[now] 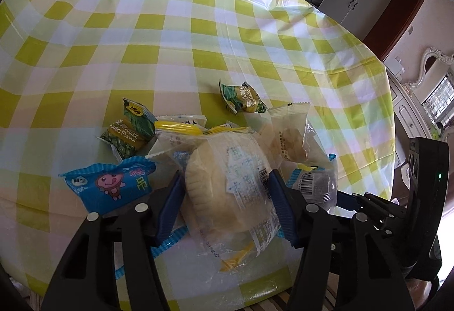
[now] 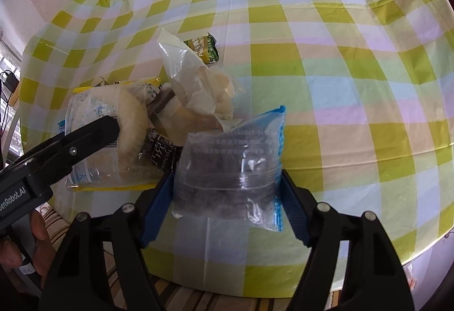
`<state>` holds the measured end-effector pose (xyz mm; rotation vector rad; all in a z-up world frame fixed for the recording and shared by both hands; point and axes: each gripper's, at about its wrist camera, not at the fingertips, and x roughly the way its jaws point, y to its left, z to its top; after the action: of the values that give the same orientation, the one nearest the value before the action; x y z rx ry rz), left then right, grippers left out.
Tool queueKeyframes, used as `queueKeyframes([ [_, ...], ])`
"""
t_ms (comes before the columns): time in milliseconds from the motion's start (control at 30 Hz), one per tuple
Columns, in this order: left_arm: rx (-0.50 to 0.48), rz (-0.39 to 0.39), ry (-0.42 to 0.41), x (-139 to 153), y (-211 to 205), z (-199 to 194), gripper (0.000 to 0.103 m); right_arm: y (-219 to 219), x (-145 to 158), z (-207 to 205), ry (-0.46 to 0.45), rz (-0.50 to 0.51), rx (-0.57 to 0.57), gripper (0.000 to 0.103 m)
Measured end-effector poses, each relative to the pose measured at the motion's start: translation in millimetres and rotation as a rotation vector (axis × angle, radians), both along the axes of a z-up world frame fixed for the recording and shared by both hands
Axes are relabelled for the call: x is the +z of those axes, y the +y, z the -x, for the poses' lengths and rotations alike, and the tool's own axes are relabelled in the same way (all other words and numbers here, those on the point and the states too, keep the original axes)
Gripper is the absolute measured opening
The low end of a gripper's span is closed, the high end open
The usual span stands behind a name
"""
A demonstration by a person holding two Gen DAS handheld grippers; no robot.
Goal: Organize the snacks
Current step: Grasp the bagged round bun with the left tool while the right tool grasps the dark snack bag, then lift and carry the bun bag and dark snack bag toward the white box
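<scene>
Sorting looks early – left gripper [image 1: 227,197] fingers pinch a pastry pack [image 1: 227,186], right gripper [image 2: 227,194] fingers pinch a dark-snack bag [image 2: 229,160]; approx. 5 packets piled just beyond on surface [image 1: 198,27].

Glossy, creased plastic tablecloth [image 1: 198,27]; on it, clear crinkly plastic wrappers: pale pastry [image 1: 227,189], dark snack bag [image 2: 229,166]; ribbed blue gripper pads [image 1: 279,208]

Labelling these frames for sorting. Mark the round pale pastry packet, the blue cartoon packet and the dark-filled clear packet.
round pale pastry packet [image 1: 224,183], left wrist view, middle of the pastry.
blue cartoon packet [image 1: 109,186], left wrist view, on the cartoon figure.
dark-filled clear packet [image 2: 227,177], right wrist view, on the dark filling.
</scene>
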<state>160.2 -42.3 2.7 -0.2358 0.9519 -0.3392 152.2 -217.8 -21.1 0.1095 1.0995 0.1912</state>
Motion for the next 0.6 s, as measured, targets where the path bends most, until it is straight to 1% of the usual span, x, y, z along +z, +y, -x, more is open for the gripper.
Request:
queueKeyframes([
  [33,0.000,0.002,-0.007,1,1,1,0.050,-1,1,1,-0.005,-0.001,-0.002,0.065],
  [67,-0.002,0.009,-0.013,2,2,3,0.048,-1,2,3,-0.009,-0.004,-0.004,0.063],
  [133,-0.006,0.024,-0.032,6,3,8,0.042,-2,4,5,-0.018,-0.002,-0.009,0.061],
  [333,0.005,0.042,-0.045,12,6,15,0.038,-8,15,18,-0.050,-0.006,-0.027,0.059],
  [433,0.017,0.061,-0.047,14,10,17,0.038,-10,19,23,-0.055,-0.008,-0.032,0.059],
  [600,0.026,0.066,-0.058,19,13,24,0.037,-13,25,32,-0.063,-0.011,-0.037,0.059],
])
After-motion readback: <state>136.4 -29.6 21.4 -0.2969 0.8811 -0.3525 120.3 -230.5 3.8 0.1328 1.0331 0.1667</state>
